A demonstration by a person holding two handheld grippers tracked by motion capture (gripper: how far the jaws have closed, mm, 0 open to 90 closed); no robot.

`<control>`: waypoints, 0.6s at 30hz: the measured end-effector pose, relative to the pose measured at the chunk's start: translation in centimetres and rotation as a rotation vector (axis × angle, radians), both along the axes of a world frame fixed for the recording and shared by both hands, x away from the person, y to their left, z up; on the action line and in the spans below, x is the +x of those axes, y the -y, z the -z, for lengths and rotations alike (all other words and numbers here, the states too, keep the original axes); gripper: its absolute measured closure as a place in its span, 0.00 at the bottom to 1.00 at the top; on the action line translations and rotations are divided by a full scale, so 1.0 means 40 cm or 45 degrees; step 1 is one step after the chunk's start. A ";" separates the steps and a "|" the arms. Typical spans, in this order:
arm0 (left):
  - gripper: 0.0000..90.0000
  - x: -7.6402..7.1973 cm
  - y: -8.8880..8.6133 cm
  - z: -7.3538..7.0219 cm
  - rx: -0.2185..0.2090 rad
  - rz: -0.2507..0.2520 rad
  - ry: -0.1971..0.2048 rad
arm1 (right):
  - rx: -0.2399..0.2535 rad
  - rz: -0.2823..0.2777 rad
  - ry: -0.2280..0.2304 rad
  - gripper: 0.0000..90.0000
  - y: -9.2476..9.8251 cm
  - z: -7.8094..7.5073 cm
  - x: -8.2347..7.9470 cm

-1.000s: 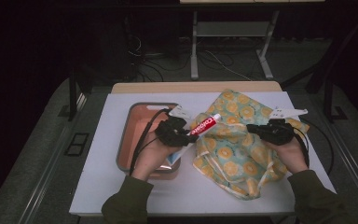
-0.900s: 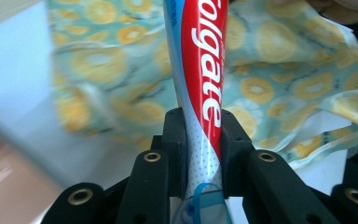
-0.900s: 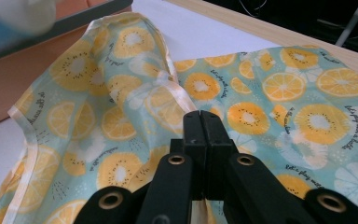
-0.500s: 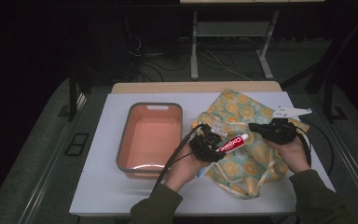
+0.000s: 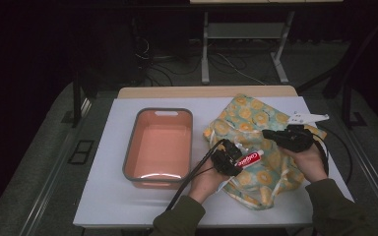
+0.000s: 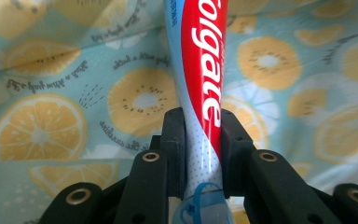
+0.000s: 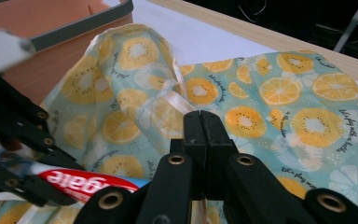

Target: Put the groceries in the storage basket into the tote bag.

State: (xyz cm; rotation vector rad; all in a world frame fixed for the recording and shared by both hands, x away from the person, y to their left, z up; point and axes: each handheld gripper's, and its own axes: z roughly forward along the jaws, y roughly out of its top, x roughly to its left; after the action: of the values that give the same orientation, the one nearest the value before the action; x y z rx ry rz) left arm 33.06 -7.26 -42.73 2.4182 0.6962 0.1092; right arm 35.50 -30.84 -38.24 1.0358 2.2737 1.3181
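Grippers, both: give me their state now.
Left gripper: shut on the toothpaste tube.
Right gripper: shut on the fruit-print bag.

The high view looks forward and down from above the person's side onto the white worktop (image 5: 128,196), while each gripper view peers close along its own black jaws at the lemon-printed fabric bag (image 5: 256,128), shared by all three beside the orange plastic tub (image 5: 158,112).
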 end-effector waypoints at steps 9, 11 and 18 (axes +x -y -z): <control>0.49 -0.052 -0.045 0.022 -0.121 -0.058 0.082 | -0.002 -0.003 0.002 1.00 -0.001 0.000 -0.001; 0.45 -0.078 -0.051 0.035 -0.108 -0.068 0.127 | -0.003 -0.002 0.001 1.00 -0.001 0.001 0.000; 0.50 -0.127 -0.092 0.041 -0.132 -0.123 0.152 | -0.008 -0.005 -0.001 1.00 -0.002 0.002 -0.001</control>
State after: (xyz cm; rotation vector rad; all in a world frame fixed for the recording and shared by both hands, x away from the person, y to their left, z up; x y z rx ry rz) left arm 27.98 -3.56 -44.36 2.2594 0.7453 0.2483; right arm 35.46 -30.76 -38.31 1.0304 2.2799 1.3113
